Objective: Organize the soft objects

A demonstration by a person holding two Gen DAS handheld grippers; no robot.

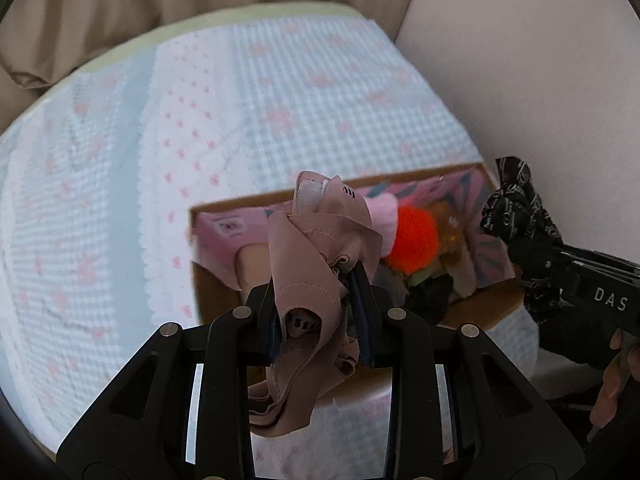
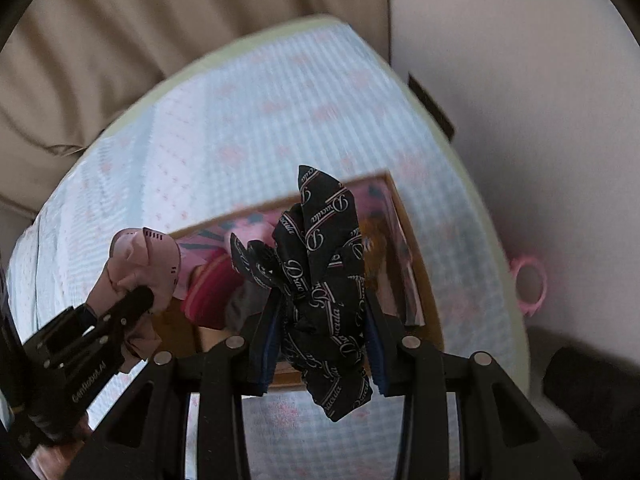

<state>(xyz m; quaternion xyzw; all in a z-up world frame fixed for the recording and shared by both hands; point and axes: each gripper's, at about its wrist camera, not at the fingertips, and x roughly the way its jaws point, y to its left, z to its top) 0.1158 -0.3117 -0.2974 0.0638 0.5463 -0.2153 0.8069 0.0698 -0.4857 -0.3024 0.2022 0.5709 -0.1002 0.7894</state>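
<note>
Left gripper [image 1: 318,312] is clamped on a bunched mauve fabric piece [image 1: 316,256], jaws narrowed to the cloth, held above the near edge of the cardboard box [image 1: 476,312]. Right gripper [image 2: 320,336] is pinched on a black printed cloth [image 2: 324,280], also over the box. The box sits on the checked bedspread [image 1: 300,100] and already holds an orange pom-pom [image 1: 414,236] and other soft items.
</note>
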